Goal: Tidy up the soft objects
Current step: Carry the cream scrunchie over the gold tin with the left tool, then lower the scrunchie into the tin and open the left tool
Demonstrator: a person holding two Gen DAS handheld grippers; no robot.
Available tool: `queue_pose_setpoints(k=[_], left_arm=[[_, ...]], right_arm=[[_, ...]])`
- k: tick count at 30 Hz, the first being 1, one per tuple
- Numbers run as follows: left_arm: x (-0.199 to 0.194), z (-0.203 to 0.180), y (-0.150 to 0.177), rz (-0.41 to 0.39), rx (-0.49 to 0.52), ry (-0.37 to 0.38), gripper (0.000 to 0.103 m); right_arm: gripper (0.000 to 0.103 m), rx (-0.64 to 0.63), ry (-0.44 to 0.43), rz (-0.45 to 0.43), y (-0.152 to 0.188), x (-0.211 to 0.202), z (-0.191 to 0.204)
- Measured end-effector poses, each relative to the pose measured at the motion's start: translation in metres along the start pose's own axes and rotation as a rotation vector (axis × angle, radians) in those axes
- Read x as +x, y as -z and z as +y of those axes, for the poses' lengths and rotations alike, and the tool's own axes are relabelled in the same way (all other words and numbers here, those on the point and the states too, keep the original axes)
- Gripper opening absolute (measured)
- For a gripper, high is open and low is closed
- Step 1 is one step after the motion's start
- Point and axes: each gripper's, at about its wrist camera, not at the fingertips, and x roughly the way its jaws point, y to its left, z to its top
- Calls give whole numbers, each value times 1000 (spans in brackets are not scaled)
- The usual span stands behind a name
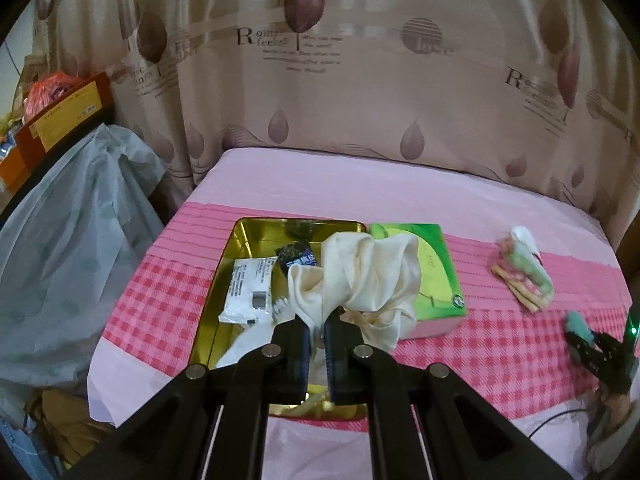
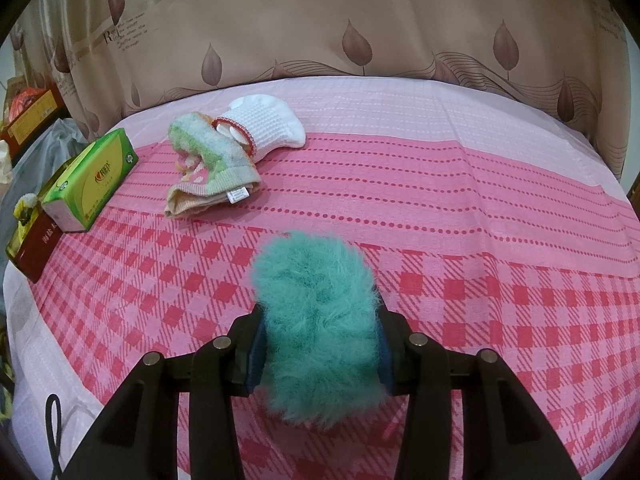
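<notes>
Cream satin fills our left gripper, its jaws clamped tight on a scrunchie that hangs above the open gold tin, where a white sachet and a dark wrapper lie. We see a green tissue box just beside the tin on the pink checked cloth covering the surface. Our right gripper is closed on a teal fluffy scrunchie, held over the checked cloth, clear of the other things. Farther back, well apart from it, a folded green and pink towel touches a white knitted sock with a red-trimmed cuff. A beige leaf-print curtain hangs behind
</notes>
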Motion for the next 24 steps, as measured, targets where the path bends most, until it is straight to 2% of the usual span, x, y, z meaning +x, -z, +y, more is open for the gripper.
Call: queue_pose_setpoints(k=[15, 24], left_arm=[[58, 39, -36, 46, -70, -73, 6], [115, 44, -45, 139, -60, -105, 6]], right_arm=[[44, -12, 2, 1, 1, 0, -1], [45, -14, -3, 1, 1, 0, -1]])
